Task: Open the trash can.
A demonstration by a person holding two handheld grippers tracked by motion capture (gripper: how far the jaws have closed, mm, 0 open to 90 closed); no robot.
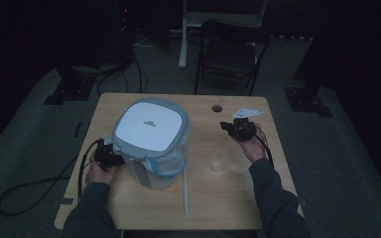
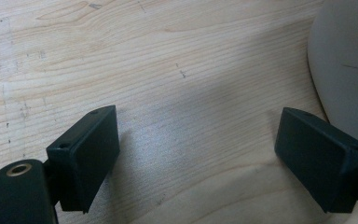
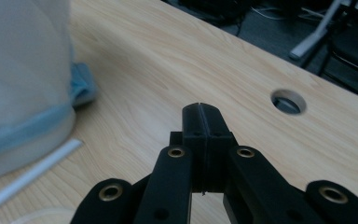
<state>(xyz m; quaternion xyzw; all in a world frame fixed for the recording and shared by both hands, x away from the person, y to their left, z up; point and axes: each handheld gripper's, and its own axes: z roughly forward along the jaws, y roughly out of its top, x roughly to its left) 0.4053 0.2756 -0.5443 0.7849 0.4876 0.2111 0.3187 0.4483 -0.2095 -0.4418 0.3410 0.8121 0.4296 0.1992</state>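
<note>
A white bin with a grey-rimmed square lid (image 1: 150, 128) stands left of the table's middle, lined with a clear bluish bag (image 1: 171, 166). My left gripper (image 1: 110, 156) rests low at the bin's left side. In the left gripper view it (image 2: 196, 140) is open over bare wood, with the bin's pale wall (image 2: 345, 60) to the right of its jaws. My right gripper (image 1: 224, 126) is raised over the table to the right of the bin, pointing toward it. In the right gripper view its jaws (image 3: 200, 109) are shut together with nothing between them, and the bin (image 3: 23, 70) is at the left.
A thin white rod (image 1: 185, 193) lies on the wooden table (image 1: 238, 198) in front of the bin. A small clear round object (image 1: 217, 166) sits beside the rod. A cable hole (image 1: 217, 107) is near the far edge. A dark folding chair (image 1: 230, 49) stands beyond the table.
</note>
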